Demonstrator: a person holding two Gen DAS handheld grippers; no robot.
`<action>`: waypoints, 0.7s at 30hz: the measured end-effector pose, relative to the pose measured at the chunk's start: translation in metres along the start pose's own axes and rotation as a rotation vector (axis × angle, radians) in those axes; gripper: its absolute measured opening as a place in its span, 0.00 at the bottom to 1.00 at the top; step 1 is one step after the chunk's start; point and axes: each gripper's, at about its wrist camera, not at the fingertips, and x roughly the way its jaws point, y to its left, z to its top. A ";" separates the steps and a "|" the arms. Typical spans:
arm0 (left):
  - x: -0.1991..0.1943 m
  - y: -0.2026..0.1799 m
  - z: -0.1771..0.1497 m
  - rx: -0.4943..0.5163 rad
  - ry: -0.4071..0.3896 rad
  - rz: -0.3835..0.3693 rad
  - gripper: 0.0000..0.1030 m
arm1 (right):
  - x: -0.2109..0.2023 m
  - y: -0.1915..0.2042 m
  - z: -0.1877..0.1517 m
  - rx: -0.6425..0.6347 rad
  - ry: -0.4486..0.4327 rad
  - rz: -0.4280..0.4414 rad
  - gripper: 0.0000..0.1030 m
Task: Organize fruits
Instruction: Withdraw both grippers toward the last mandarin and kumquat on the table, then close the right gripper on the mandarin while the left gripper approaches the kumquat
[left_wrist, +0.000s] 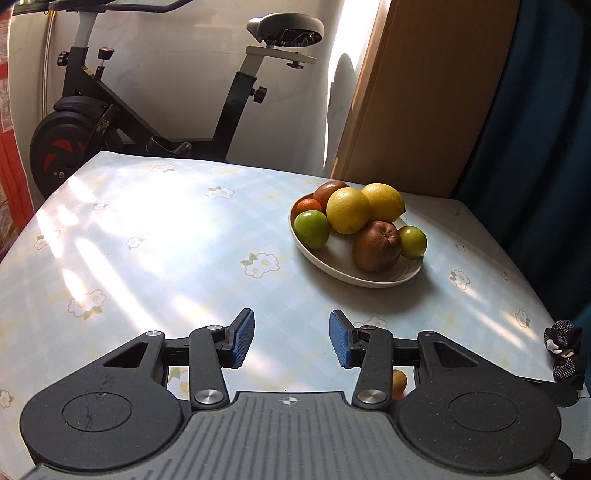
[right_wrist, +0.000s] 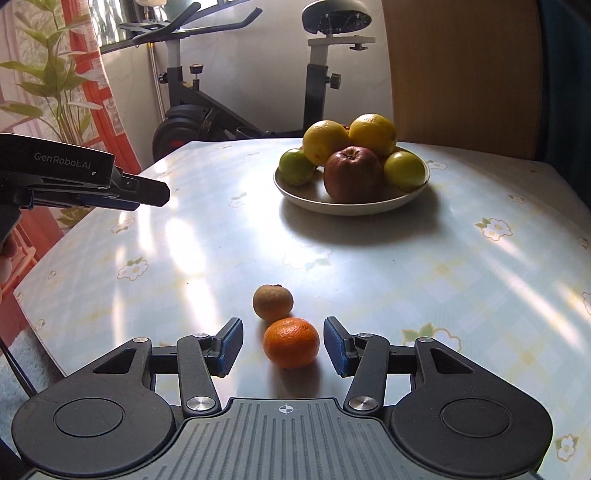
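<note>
A white plate (left_wrist: 369, 282) (right_wrist: 351, 211) holds two yellow citrus fruits (left_wrist: 347, 210), a red-brown apple (right_wrist: 352, 179), green fruits and a small orange. On the table in the right wrist view lie an orange mandarin (right_wrist: 291, 342) and, just beyond it, a brown round fruit (right_wrist: 272, 302). My right gripper (right_wrist: 283, 345) is open, its blue pads on either side of the mandarin with gaps on both sides. My left gripper (left_wrist: 292, 340) (right_wrist: 155, 194) is open with nothing between its pads, hovering over the table left of the plate. The brown fruit (left_wrist: 399, 382) peeks out under its right finger.
The table wears a pale blue flowered cloth (left_wrist: 147, 240). An exercise bike (right_wrist: 207, 103) stands behind it, a wooden panel (left_wrist: 424, 92) at the back right. A small dark patterned object (left_wrist: 563, 350) lies at the table's right edge. A plant (right_wrist: 55, 74) stands at the far left.
</note>
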 end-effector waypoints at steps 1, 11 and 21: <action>0.000 0.000 -0.001 -0.002 0.002 0.000 0.46 | 0.000 0.000 -0.001 -0.001 0.002 -0.003 0.43; 0.008 -0.003 -0.017 0.002 0.024 -0.007 0.46 | 0.006 -0.007 -0.005 0.015 0.019 0.004 0.31; 0.008 -0.001 -0.013 -0.015 0.028 -0.024 0.46 | -0.011 -0.021 0.017 0.042 -0.081 0.016 0.30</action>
